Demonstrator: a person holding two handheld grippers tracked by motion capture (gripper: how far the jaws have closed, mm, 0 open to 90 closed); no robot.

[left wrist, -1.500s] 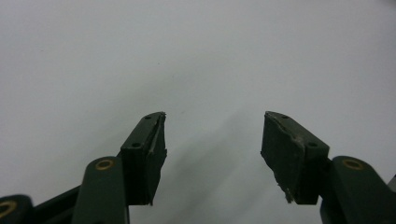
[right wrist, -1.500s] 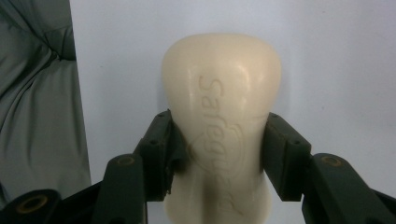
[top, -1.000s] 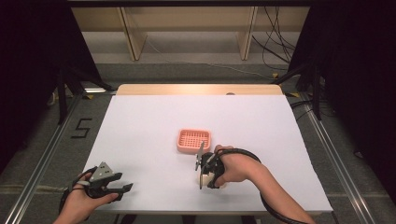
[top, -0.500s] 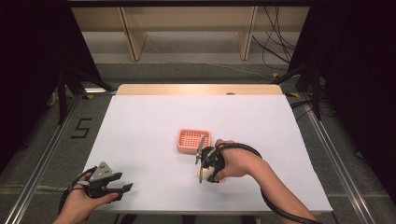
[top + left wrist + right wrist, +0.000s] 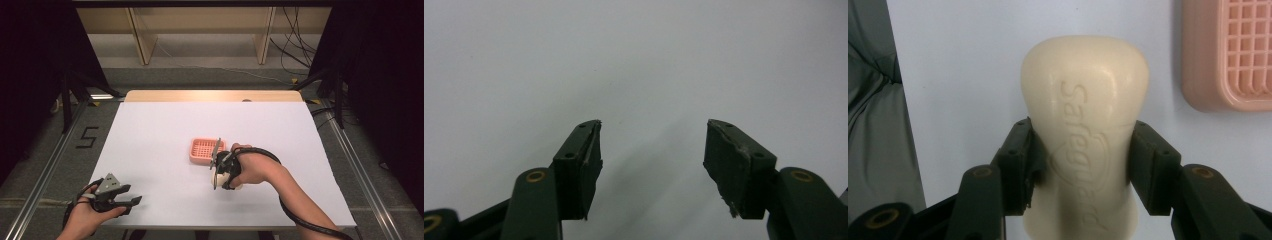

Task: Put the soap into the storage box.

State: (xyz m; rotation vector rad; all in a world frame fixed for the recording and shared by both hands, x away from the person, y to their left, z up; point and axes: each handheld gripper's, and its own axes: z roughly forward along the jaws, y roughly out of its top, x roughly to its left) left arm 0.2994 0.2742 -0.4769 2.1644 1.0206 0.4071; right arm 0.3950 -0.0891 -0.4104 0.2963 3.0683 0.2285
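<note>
A cream soap bar (image 5: 1085,95) with raised lettering is clamped at its waist between the jaws of my right gripper (image 5: 1080,145), which is shut on it. In the high view that gripper (image 5: 216,172) hovers with the soap bar (image 5: 218,178) just in front of a pink soap dish (image 5: 204,150) with a grid floor, near the middle of the white table (image 5: 160,130). The dish (image 5: 1233,60) lies at the upper right of the right gripper view. My left gripper (image 5: 131,202) rests near the table's front left corner, jaws open (image 5: 651,145) with nothing between them.
The table's front edge (image 5: 890,125) runs down the left of the right gripper view, with grey floor beyond it. Metal rails (image 5: 45,170) flank the table on both sides. A wooden strip (image 5: 215,96) lines its far edge, with shelving and cables behind.
My right gripper has carried the soap bar a little farther from the person, closer to the pink dish. The left gripper has stayed where it was.
</note>
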